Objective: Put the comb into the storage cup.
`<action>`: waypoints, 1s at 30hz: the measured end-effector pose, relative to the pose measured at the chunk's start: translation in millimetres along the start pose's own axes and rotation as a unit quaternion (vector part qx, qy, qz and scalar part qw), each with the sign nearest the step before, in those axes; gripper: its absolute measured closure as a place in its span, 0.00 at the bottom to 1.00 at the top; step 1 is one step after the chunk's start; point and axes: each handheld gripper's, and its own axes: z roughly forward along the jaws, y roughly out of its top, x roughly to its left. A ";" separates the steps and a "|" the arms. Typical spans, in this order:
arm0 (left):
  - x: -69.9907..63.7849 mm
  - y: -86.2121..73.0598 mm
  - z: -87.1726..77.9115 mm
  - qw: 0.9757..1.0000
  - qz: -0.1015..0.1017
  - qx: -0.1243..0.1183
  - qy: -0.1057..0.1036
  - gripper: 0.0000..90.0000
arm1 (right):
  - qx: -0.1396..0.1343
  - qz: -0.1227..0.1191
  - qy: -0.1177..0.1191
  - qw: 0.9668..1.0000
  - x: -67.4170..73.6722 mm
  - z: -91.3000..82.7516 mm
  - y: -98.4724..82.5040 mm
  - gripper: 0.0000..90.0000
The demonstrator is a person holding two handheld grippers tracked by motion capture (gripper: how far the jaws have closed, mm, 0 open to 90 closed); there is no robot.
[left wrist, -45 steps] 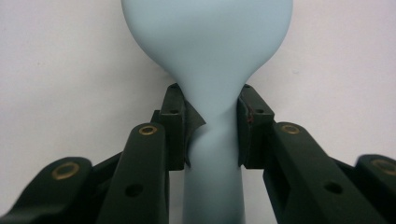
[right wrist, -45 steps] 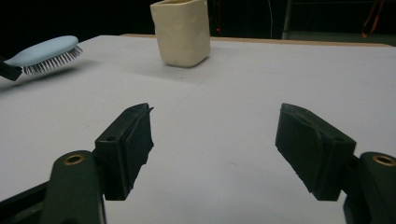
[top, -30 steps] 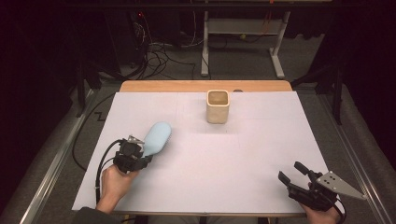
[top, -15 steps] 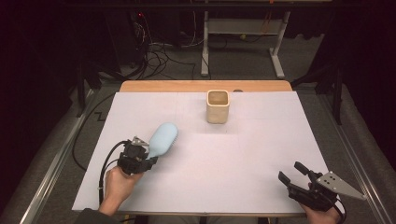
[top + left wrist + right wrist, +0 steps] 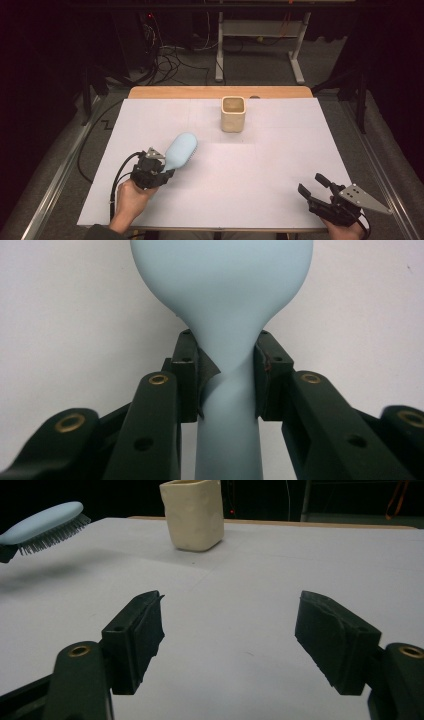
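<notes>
- My left gripper (image 5: 161,170) was clamped on the neck of the pale blue plastic hairbrush (image 5: 180,150), which hung bristles-down above the white-covered desk (image 5: 280,165), near its left edge.
- I judged the cream square ceramic cup (image 5: 233,113) by the far edge the likely target, so I needed the handle straight and the grip firm.
- My right gripper (image 5: 318,189) waited open and empty at the near right corner.
</notes>
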 end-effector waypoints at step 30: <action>-25.5 7.1 8.4 0.999 0.041 -0.009 -0.033 0.77 | 0.000 -0.006 0.007 1.000 9.3 2.3 2.6 0.30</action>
